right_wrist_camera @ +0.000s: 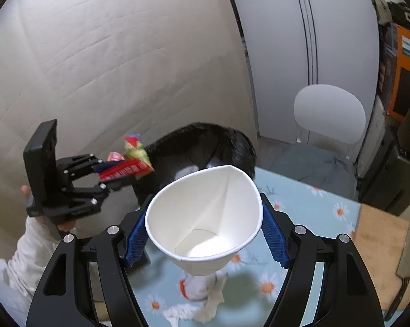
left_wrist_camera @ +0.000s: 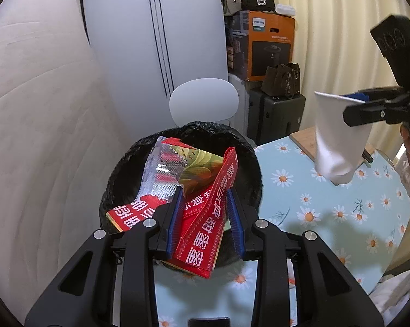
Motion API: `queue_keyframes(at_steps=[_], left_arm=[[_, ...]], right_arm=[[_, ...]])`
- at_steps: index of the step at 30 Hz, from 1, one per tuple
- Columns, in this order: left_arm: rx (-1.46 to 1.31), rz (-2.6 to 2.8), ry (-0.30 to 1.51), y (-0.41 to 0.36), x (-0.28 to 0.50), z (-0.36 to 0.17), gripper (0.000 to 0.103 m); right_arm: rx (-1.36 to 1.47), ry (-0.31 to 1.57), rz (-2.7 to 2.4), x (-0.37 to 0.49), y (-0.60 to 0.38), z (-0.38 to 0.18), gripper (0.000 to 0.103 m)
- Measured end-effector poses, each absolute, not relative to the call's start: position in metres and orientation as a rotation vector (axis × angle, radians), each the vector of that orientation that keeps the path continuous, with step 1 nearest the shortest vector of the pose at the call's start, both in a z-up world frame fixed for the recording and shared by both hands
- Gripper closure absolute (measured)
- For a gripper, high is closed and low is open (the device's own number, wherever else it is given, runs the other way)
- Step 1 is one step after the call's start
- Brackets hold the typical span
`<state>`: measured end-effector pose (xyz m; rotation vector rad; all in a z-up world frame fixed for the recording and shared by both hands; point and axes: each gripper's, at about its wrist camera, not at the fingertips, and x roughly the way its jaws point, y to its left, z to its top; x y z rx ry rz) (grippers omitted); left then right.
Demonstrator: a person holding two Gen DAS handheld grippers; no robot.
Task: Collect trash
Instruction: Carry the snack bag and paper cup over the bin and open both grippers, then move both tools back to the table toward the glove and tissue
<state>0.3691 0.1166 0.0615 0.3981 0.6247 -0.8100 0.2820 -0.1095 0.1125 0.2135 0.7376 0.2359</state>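
Observation:
My left gripper (left_wrist_camera: 204, 193) is shut on a torn red snack wrapper (left_wrist_camera: 202, 218) with a silver inside. It holds the wrapper over the mouth of the bin lined with a black bag (left_wrist_camera: 205, 129). The right wrist view shows the same gripper (right_wrist_camera: 115, 171) and wrapper (right_wrist_camera: 131, 163) left of the bin (right_wrist_camera: 205, 141). My right gripper (right_wrist_camera: 205, 201) is shut on a white paper cup (right_wrist_camera: 205, 212), its rim squeezed out of round, above the table. From the left wrist view that cup (left_wrist_camera: 335, 141) hangs from the right gripper (left_wrist_camera: 352, 109) at the right.
A daisy-print tablecloth (left_wrist_camera: 327, 218) covers the table beside the bin. Crumpled white tissue (right_wrist_camera: 202, 294) lies under the cup. A wooden board (right_wrist_camera: 379, 245) with a knife (right_wrist_camera: 406, 250) sits at the right. A white chair (right_wrist_camera: 330, 111) stands behind the table.

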Motion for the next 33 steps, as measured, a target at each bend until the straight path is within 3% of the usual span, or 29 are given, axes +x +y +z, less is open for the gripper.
queue_keyframes(at_steps=[6,12,13,14,15,16,18,33], left_arm=[[0.407,-0.837,0.625,0.115,0.393,0.058,0.069],[0.434,-0.866,0.597,0.114,0.404,0.056,0.062],[0.436,-0.860,0.588,0.114,0.405,0.056,0.053],[0.431,-0.853,0.575,0.114,0.406,0.055,0.034],[0.419,-0.851,0.575,0.115,0.408,0.054,0.020],[0.401,-0.851,0.574,0.117,0.410,0.053,0.005],[0.359,-0.865,0.574,0.121,0.412,0.050,0.006],[0.336,-0.714,0.663,0.144,0.384,0.026,0.006]], right_arm=[[0.220,0.730,0.269,0.317,-0.089,0.117,0.035],[0.220,0.696,0.313,0.348,-0.072,0.116,0.034],[0.224,0.680,0.315,0.352,-0.070,0.116,0.034],[0.229,0.668,0.316,0.354,-0.069,0.114,0.033],[0.239,0.658,0.322,0.357,-0.067,0.111,0.031],[0.247,0.664,0.327,0.362,-0.064,0.105,0.021],[0.254,0.669,0.298,0.367,-0.064,0.098,0.016],[0.322,0.769,0.216,0.333,-0.099,0.060,0.016]])
